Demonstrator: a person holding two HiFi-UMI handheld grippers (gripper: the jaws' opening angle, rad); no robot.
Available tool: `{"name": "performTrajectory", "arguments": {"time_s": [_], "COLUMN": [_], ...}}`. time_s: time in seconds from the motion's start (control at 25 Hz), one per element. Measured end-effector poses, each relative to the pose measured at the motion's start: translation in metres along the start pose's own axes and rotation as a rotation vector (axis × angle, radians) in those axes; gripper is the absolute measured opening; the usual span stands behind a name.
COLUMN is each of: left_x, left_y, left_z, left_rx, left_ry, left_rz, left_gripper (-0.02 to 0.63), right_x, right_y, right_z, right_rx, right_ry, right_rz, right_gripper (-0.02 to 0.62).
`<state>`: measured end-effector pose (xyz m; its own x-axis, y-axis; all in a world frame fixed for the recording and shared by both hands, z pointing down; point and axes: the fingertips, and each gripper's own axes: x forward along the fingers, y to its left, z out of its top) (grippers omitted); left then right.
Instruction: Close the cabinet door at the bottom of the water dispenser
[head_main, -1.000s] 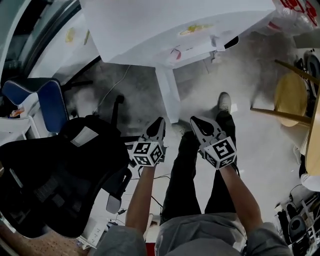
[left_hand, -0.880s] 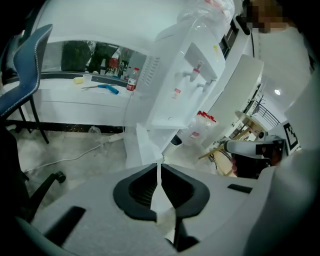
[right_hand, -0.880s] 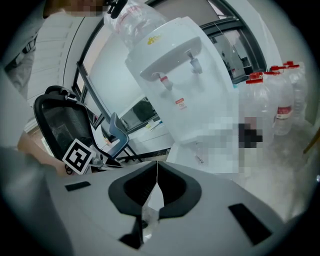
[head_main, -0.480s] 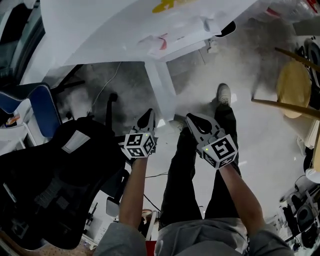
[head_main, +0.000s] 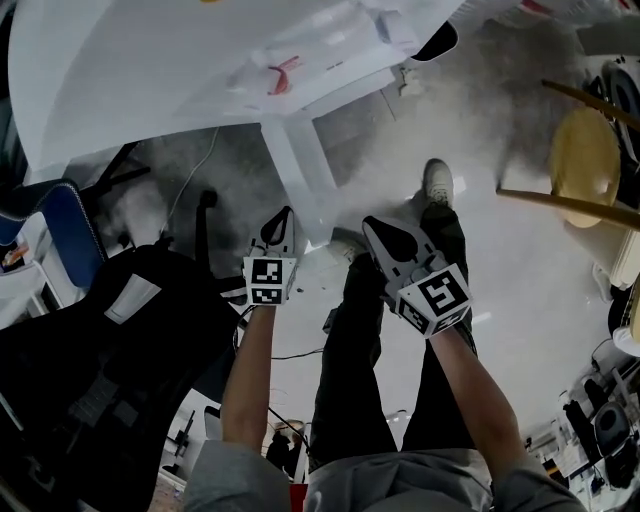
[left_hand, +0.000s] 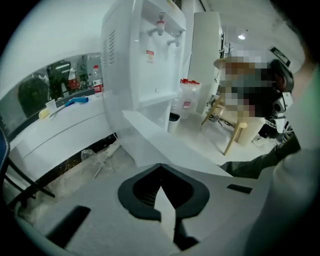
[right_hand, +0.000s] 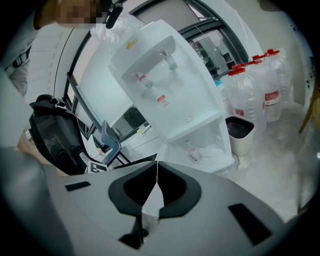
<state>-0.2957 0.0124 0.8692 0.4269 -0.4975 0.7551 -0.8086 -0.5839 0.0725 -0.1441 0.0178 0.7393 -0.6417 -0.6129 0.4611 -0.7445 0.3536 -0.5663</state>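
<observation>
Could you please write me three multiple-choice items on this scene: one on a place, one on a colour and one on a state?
1. Relative to the water dispenser, the water bottles stand: A on top of it; B beside it on the floor; C inside it.
2. The bottles' caps are: A blue; B red; C green.
3. The dispenser's cabinet door is: A open; B shut; C missing.

B, they stand on the floor at its side; B, red tops show; A, the door juts out from the base.

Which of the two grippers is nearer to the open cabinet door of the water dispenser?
The left gripper: in the head view its tip lies just beside the cabinet door, while the right gripper hangs farther off, to the door's right.
</observation>
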Motion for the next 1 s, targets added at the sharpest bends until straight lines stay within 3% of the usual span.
{"name": "performTrajectory", "arguments": {"time_s": [0.12, 0.72, 1.0], "left_x": [0.003, 0.028, 0.047], "left_y": [-0.003, -0.036, -0.055], "left_z": [0.000, 0.025, 0.045], "left_rx": [0.035, 0.051, 0.019], "left_ry": [0.016, 0.012, 0.007], "left_rz": [-0.017, -0.091, -0.129], "left_gripper": [0.006, 0.006, 0.006], "right_x": [-0.005, -0.020, -0.028], "right_y": [-0.007, -0.036, -0.052], "right_z": [-0.003, 0.001, 0.014], "right_rx": [0.009, 0.047, 0.061], "right_ry": [0.000, -0.021, -0.049], "right_rz": [-0.013, -0.053, -0.072], "right_gripper": [0.012, 0.012, 0.012]}}
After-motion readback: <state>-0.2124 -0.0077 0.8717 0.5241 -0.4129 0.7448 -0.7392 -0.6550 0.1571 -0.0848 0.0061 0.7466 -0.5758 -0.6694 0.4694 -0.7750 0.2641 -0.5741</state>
